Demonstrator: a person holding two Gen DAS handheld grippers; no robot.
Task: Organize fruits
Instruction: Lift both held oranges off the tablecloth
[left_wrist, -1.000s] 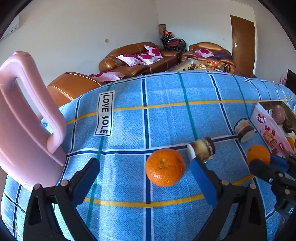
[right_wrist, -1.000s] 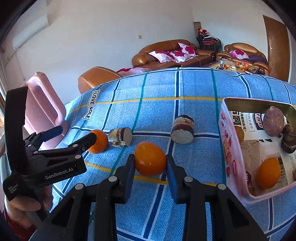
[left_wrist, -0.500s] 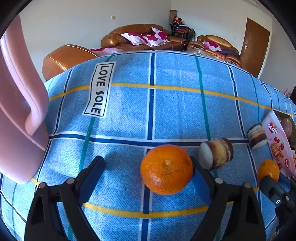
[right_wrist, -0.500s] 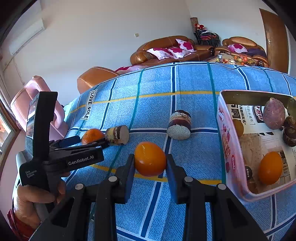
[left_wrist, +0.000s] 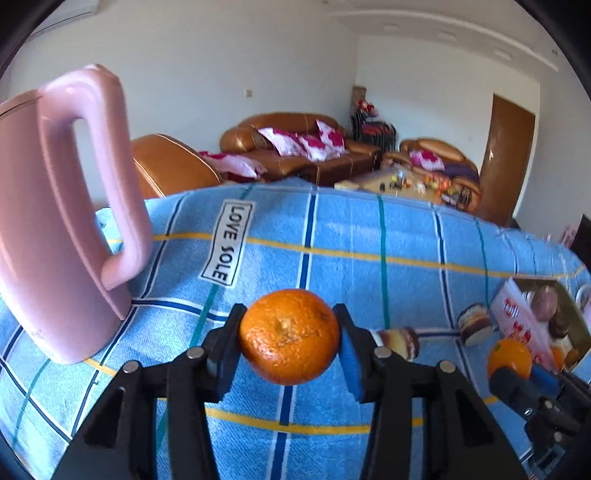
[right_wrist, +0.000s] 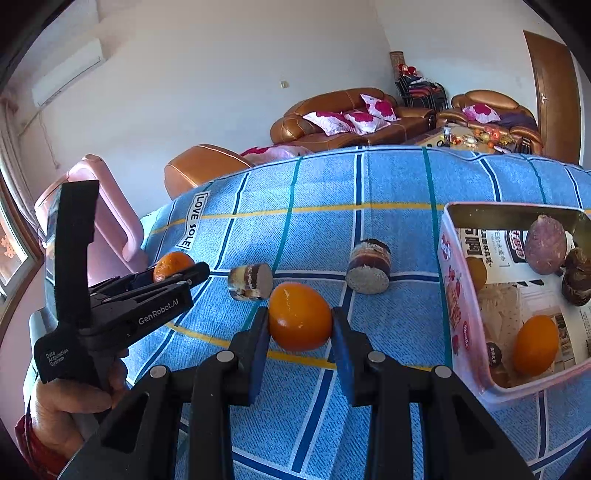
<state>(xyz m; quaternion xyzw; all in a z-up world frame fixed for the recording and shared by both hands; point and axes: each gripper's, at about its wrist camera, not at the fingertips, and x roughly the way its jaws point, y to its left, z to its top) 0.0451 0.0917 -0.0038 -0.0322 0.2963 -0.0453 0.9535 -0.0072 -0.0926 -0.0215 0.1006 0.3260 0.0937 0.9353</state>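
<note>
The left gripper (left_wrist: 290, 341) has its jaws closing on a bumpy orange (left_wrist: 289, 336), and the blue pads already look pressed against both sides of it. The right gripper (right_wrist: 299, 325) has its jaws narrow and tight on a smooth orange (right_wrist: 300, 320). Both fruits look lifted a little off the blue checked cloth (right_wrist: 332, 206) on the bench.

The pink box (right_wrist: 452, 295) sits at about 3 o'clock from the right gripper. It already has another orange (right_wrist: 535, 345) and some brown and purple lumps inside.

Here is what could go wrong. Oranges are round and a bit slippery. Each one is held only at two small spots, so a quick swing could make it roll out and drop. If the left jaws squeeze too hard, the soft skin could get squashed.

Two little cake rolls are close by. One (right_wrist: 251, 281) lies at about 11 o'clock from the smooth orange and the other (right_wrist: 369, 271) at about 1 o'clock. A low sweep toward the box could knock them over.

The two grippers are near each other. If both go for the box together, they could bump. The box wall is tall too, so a low fruit could hit the edge. The pink jug (left_wrist: 62, 206) stands at about 10 o'clock from the left gripper, and a swing that way could tip it.
</note>
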